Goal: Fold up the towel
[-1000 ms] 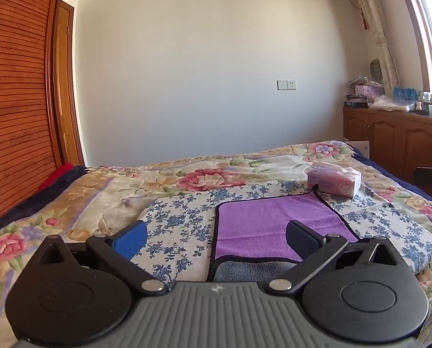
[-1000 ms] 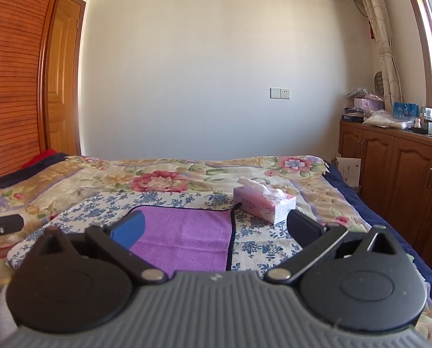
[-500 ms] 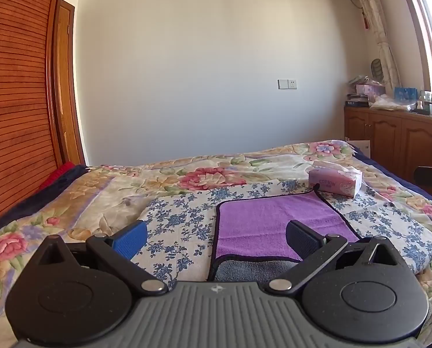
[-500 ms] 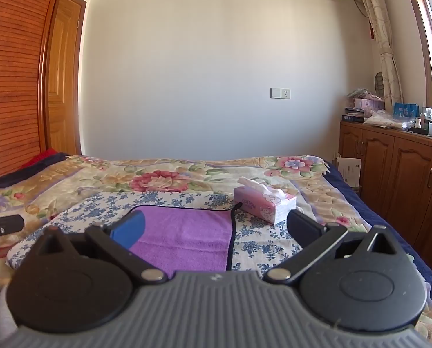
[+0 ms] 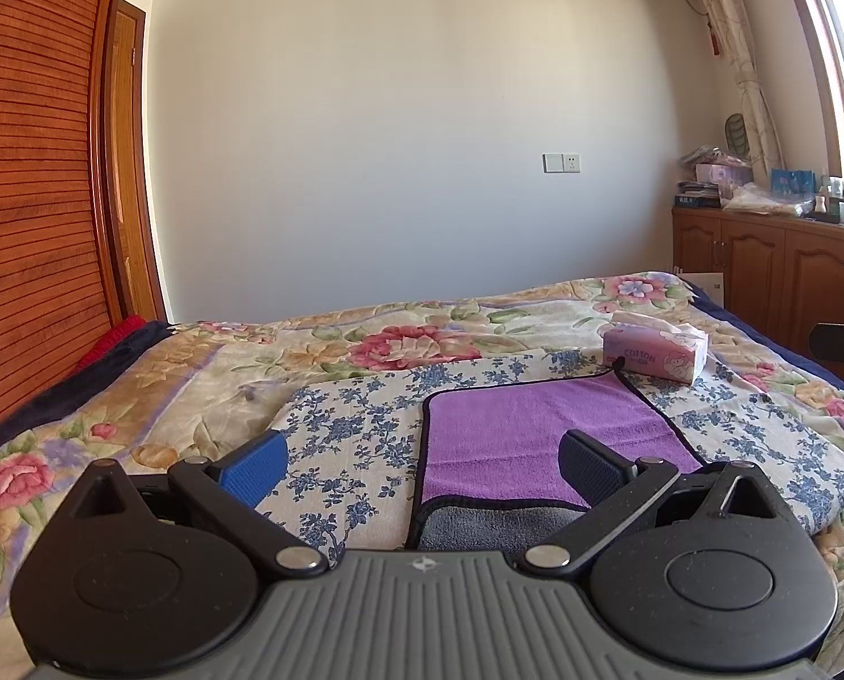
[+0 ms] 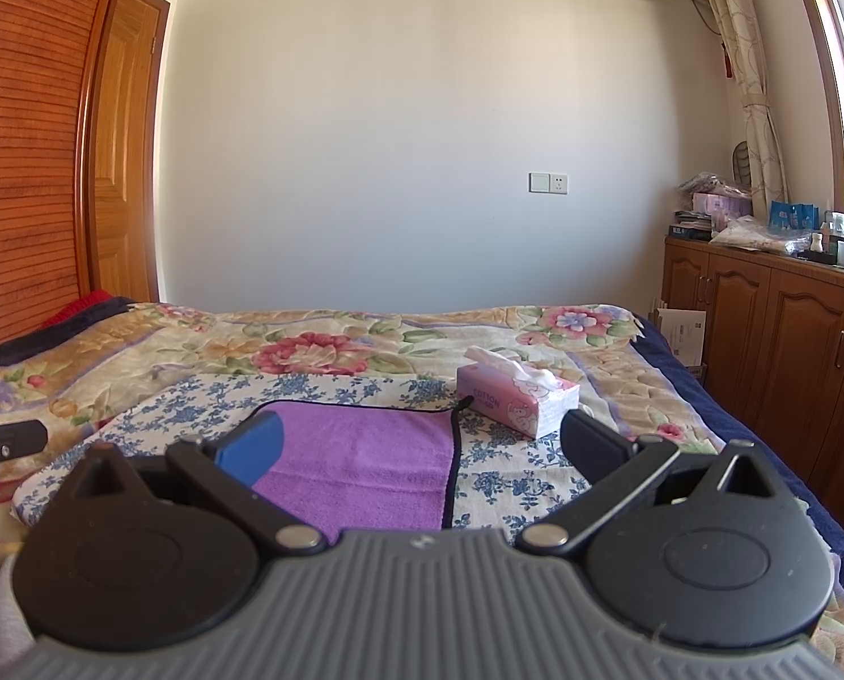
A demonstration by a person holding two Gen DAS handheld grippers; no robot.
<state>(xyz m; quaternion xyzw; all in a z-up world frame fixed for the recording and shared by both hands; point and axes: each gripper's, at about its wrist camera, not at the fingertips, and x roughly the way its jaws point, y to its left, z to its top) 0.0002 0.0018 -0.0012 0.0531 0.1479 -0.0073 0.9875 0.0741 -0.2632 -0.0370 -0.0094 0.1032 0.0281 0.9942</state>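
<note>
A purple towel [image 5: 529, 425] with a dark trim lies flat on a blue-flowered cloth [image 5: 353, 425] on the bed. Its near edge is turned back and shows a grey underside [image 5: 478, 527]. My left gripper [image 5: 422, 467] is open and empty, hovering above the towel's near left corner. The towel also shows in the right wrist view [image 6: 359, 459]. My right gripper [image 6: 419, 450] is open and empty above the towel's near right part.
A pink tissue box [image 5: 654, 354] stands just beyond the towel's far right corner, also in the right wrist view [image 6: 515, 399]. A floral bedspread [image 5: 399, 340] covers the bed. Wooden cabinets [image 6: 784, 340] line the right, a slatted wooden wardrobe [image 5: 25, 198] the left.
The left wrist view has tilted slightly upward, so the towel sits a bit lower in frame. The right gripper has not visibly moved. Both stay open.
</note>
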